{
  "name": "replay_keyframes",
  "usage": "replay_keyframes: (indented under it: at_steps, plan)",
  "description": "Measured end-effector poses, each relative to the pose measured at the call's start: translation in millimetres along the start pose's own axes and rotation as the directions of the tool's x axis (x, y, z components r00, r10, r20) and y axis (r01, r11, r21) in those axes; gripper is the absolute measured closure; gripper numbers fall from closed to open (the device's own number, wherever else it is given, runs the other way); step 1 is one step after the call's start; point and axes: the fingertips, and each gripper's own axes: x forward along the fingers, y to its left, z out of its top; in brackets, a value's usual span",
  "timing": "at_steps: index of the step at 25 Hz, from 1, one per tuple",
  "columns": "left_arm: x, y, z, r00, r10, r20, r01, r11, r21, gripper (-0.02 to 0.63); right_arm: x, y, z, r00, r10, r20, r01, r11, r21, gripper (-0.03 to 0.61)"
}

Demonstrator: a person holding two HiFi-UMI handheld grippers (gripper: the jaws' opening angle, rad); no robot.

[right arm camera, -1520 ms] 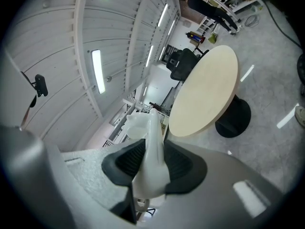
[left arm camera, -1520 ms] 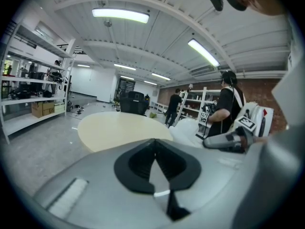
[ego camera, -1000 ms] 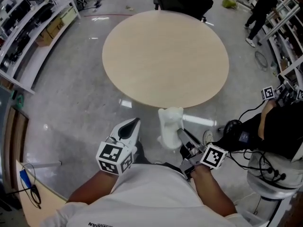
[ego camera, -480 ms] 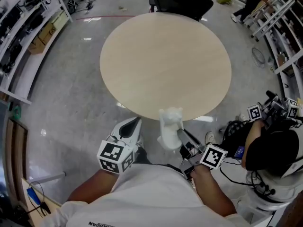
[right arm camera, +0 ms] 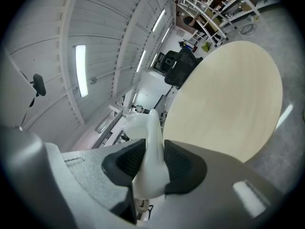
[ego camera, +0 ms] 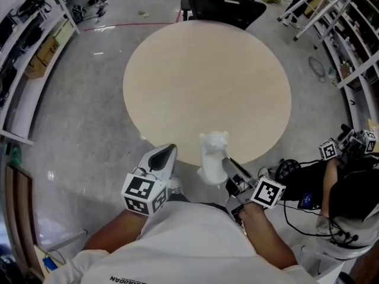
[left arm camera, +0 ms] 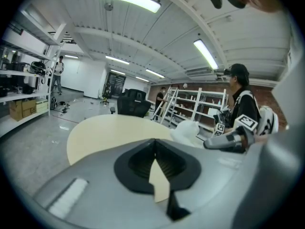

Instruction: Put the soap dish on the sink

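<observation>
One round pale surface point(ego camera: 207, 81), one white soap dish point(ego camera: 212, 155), two grippers, left gripper point(ego camera: 167, 154) and right gripper point(ego camera: 227, 165), one black chair point(ego camera: 231, 2) at the far edge, one black-capped person point(ego camera: 355, 197) at the right

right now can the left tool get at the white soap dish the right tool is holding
Probably yes. The left tool hangs beside the soap dish with nothing between them. Its jaws are together, though, and the right tool grips the dish's near end.
</observation>
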Motion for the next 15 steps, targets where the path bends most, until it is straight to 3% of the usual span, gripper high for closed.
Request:
replay_keyframes:
  at_steps: [8, 15]
  plan:
    - [17, 38, 8, 1.0, -0.014, -0.007, 0.014, 1.0, 0.017, 0.606, 36, -3, 25, 0.997, -0.026, 0.078, 0.027, 1.0, -0.004, 0.457]
    - [48, 43, 5, 0.999, -0.001, -0.032, 0.002, 1.0, 0.016, 0.606, 52, -51, 64, 0.986, -0.12, 0.112, 0.119, 0.993, 0.012, 0.459]
